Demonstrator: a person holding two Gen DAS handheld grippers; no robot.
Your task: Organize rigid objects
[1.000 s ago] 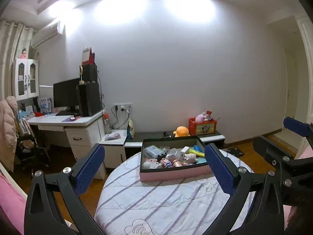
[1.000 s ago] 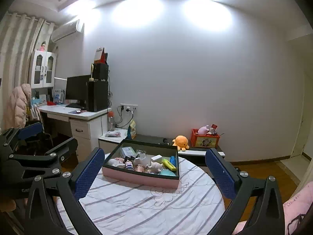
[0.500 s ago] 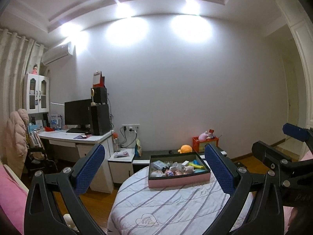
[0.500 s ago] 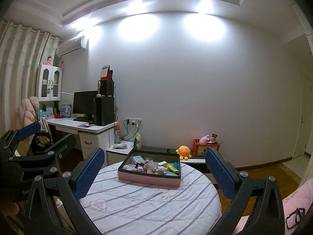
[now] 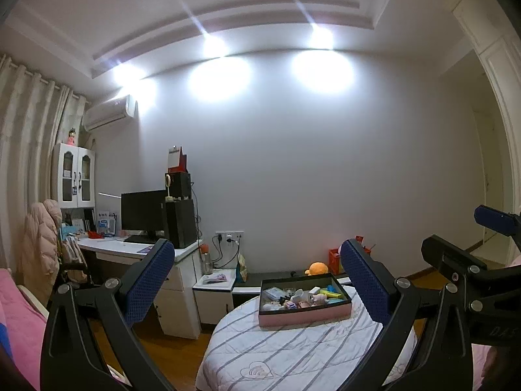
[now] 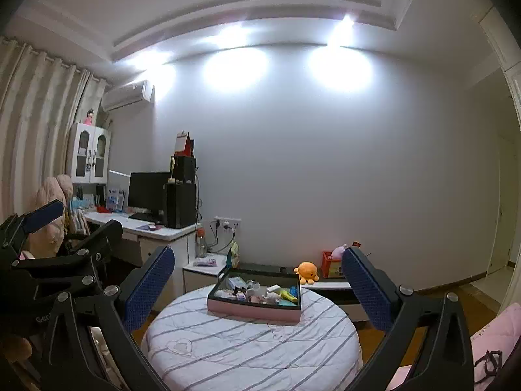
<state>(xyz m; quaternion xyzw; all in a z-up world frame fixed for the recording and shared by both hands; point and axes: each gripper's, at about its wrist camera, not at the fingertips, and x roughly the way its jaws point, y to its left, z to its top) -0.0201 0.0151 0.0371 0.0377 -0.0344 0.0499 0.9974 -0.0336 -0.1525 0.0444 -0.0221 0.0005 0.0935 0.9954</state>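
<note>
A pink box with a dark rim [image 5: 304, 316] [image 6: 254, 309] sits on a round table with a striped white cloth [image 5: 293, 352] [image 6: 247, 348]. It holds several small toys and objects. My left gripper [image 5: 257, 286] is open and empty, well back from the table. My right gripper [image 6: 257, 286] is open and empty, also well back. Each gripper shows at the edge of the other's view: the right one [image 5: 472, 260], the left one [image 6: 58, 241].
A white desk [image 5: 130, 251] with a monitor and speakers stands at the left. A low bench by the wall carries an orange plush [image 6: 307, 272] and a red box [image 6: 332, 264]. Pink bedding [image 5: 19, 319] lies at the lower left, a pink cushion [image 6: 488, 335] at the right.
Both grippers have pulled back and tilted up from the table. The box looks smaller and lower, and more ceiling shows. Both stay open.
</note>
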